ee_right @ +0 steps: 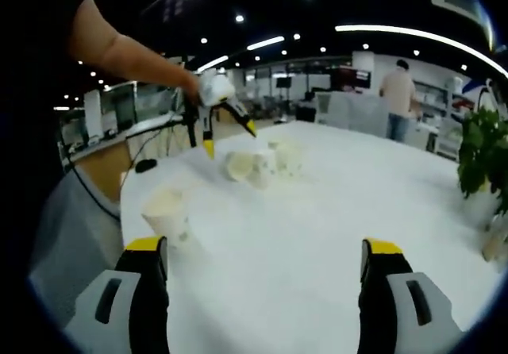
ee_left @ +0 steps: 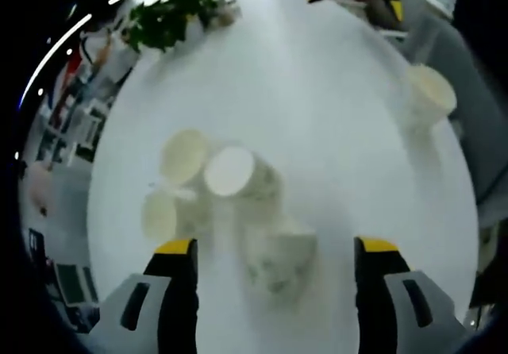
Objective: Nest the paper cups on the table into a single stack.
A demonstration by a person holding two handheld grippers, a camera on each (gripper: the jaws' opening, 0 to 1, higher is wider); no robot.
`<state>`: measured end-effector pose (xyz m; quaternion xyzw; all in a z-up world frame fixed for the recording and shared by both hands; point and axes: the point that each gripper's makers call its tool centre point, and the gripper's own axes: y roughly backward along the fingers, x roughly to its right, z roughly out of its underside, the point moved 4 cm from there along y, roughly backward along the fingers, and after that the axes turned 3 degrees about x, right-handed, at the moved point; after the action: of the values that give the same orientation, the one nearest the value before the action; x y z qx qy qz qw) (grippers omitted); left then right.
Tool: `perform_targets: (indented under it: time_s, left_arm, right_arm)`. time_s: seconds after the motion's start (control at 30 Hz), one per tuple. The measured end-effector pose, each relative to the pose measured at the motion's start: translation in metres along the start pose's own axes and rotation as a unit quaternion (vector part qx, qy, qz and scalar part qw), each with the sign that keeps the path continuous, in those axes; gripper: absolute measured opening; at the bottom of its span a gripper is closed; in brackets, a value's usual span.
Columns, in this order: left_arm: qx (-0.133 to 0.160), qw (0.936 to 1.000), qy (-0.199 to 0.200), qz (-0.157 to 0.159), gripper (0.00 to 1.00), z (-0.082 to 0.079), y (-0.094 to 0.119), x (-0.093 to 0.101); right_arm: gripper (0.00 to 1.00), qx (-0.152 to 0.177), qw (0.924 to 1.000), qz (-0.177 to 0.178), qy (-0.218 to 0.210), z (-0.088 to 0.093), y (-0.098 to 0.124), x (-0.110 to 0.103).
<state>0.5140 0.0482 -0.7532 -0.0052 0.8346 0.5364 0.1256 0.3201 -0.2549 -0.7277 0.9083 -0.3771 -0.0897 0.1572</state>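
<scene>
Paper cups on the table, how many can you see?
5: four clustered near the left gripper at and; one alone near the table edge. Blur may hide nested cups.

- Cup cluster was motion-blurred; printed pattern unreadable.
- Plant was cut off at frame edge.
- Distant person was too small for detail.

Open tool above cups

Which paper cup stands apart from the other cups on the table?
The lone cup near the table edge, standing upright; the other cups huddle together as one cluster.
</scene>
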Motion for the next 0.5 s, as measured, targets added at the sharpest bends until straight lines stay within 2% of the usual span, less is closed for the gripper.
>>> perform_targets:
  time_s: [0.3,0.5]
  left_arm:
    - [-0.015,0.9998,-0.001,0.013,0.65,0.014,-0.026,0.000]
    - [-0.025,0.9995,0.008,0.020,0.61,0.019,-0.037,0.003]
  right_arm:
    - [1.00,-0.005,0.9999,-0.002,-0.012,0.006,0.002,-0.002]
    - [1.00,-0.008,0.9998,-0.005,-0.017,0.009,0.001,-0.005]
